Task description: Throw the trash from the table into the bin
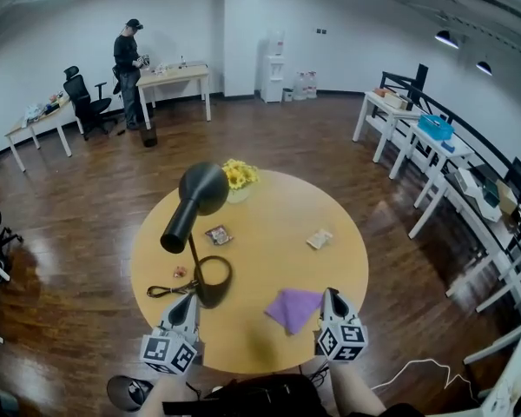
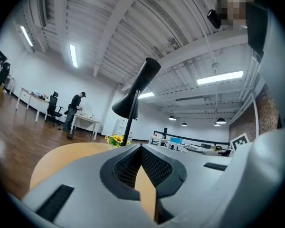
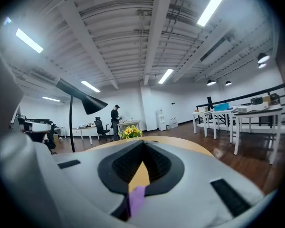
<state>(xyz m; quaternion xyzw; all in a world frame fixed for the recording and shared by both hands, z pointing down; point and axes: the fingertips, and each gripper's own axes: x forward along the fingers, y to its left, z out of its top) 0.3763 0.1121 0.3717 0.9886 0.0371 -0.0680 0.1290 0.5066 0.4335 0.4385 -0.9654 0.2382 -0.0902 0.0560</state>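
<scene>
- Left tool (image 1: 187, 302) and right tool (image 1: 332, 295) are both held at the near edge of the round bench (image 1: 278, 263). Each has its jaws pressed together with nothing between them.
- Purple crumpled sheet (image 1: 293, 307): lies on the bench between the two tools, just beside the right tool on its left. Contact can't be judged. In the right gripper view it shows as a purple sliver under the closed tips.
- Pale wrapper (image 1: 319, 238): ahead of the right tool, apart from it, with bare bench between.
- Dark patterned wrapper (image 1: 219, 234): ahead of the left tool, beyond the lamp's foot.
- Small pinkish scrap (image 1: 180, 272): just ahead of the left tool, next to a black cord (image 1: 161, 291).
- Black desk lamp (image 1: 198, 200): its foot is near the left tool, ahead and to its right. Stem and shade rise between that tool and the dark wrapper.
- Yellow flowers (image 1: 240, 175): at the bench's far side, well apart from both tools.
- A person (image 1: 128, 68) stands at a distant desk (image 1: 175, 76).
</scene>
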